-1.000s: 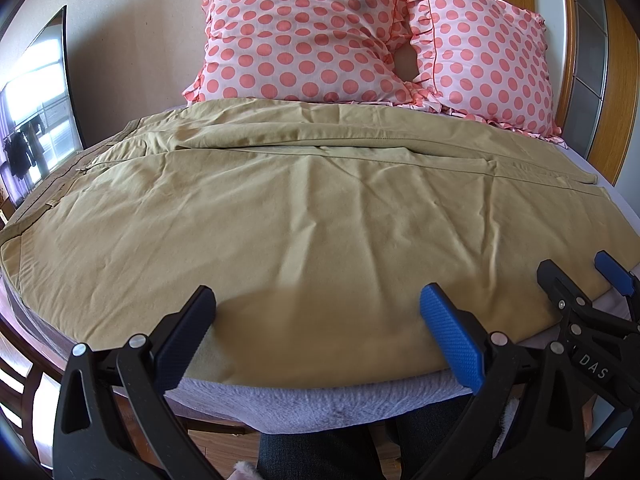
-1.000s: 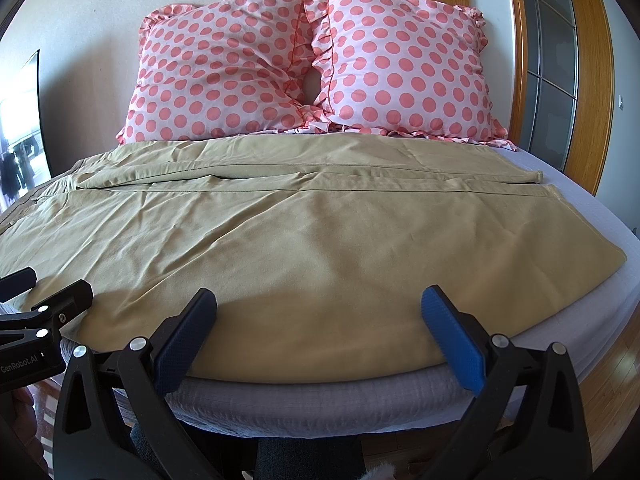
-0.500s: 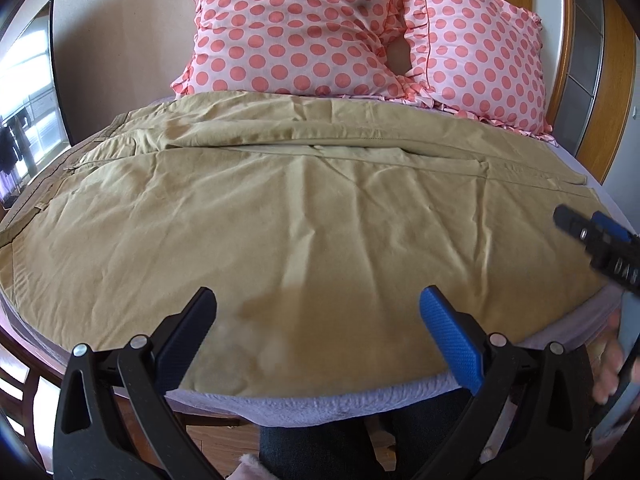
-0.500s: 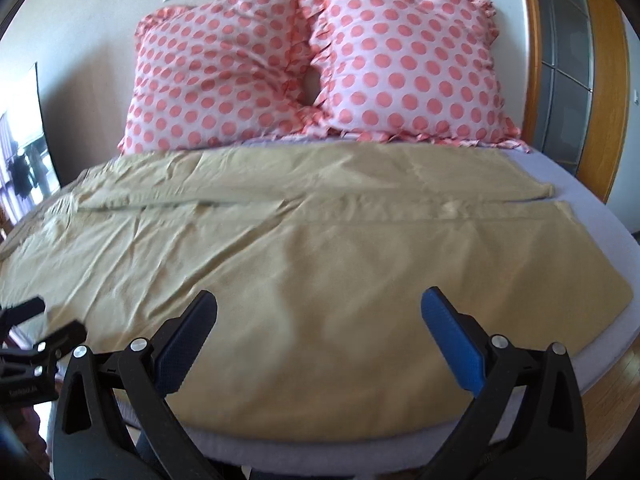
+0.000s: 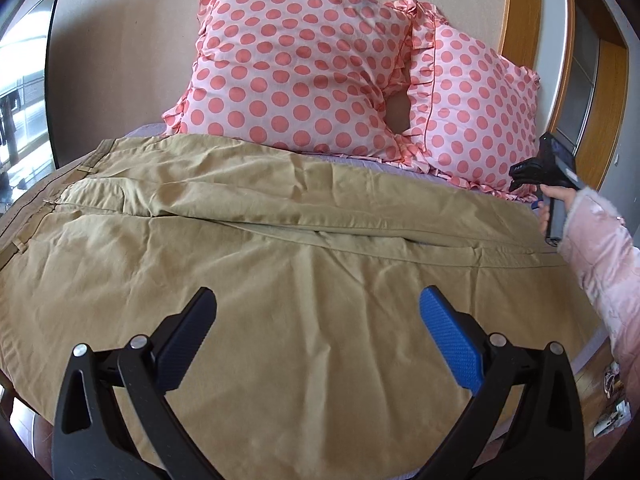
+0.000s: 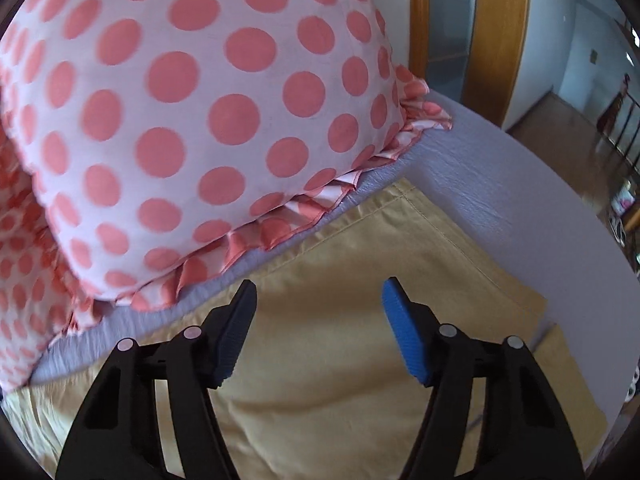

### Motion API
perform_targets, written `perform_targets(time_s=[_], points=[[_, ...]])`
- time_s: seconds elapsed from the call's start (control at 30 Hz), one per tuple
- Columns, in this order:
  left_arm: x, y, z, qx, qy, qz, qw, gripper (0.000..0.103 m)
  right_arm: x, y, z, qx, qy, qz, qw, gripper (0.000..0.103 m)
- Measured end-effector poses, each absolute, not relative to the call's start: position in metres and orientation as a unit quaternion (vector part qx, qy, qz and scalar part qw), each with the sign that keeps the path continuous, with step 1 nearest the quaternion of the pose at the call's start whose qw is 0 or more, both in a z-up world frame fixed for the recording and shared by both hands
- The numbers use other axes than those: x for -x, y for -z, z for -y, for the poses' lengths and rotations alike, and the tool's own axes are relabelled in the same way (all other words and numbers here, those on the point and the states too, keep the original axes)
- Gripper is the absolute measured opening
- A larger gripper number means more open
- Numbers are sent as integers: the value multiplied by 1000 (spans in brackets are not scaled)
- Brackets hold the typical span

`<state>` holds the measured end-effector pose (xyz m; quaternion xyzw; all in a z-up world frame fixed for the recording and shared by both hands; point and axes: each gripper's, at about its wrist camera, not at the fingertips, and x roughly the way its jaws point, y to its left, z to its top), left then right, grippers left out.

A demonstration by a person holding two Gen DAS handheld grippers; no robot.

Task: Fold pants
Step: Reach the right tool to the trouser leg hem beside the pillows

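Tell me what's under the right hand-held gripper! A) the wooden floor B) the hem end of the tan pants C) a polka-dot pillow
B: the open right hand-held gripper hovers over the hem end of the tan cotton pants, beside the pink polka-dot pillow.

light: bright daylight, window glare | edges: fisheye-bent, dark corners | blur: pillow soft

One pair of tan cotton pants, two pink polka-dot ruffled pillows – and two black, blue-padded tools.
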<state>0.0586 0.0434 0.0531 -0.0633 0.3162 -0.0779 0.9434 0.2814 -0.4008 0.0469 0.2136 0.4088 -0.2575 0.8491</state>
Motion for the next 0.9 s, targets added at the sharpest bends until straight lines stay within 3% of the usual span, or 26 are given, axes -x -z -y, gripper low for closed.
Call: perform_targets(time_s=[0.23,0.3,0.43,0.5,0.6,0.77,0.9], points=[[-73,-51,-50,73,94,-317,941,101,-326,-15,431,-245,331,-432,802,67],[-76,-48,-50,78,99,-326,937,101,-326,-11,431,-225,344,-425,806,61],[-77,-41,-54,102,119,-336,929,101,-308,-7,438,-211,340,-386,831,16],[-74,-41,-57,108,121,-334,928,101,-295,-8,451,-258,307,-372,837,5],[-69,-42,-62,117,113,-330,930,101,-254,-8,468,-351,240,-328,843,4],[-64,-42,-73,131,104,-322,932,101,-134,-22,454,-416,131,-242,867,4],[-67,-45,-79,140,102,-321,931,101,-38,-13,430,-452,114,-233,853,4]])
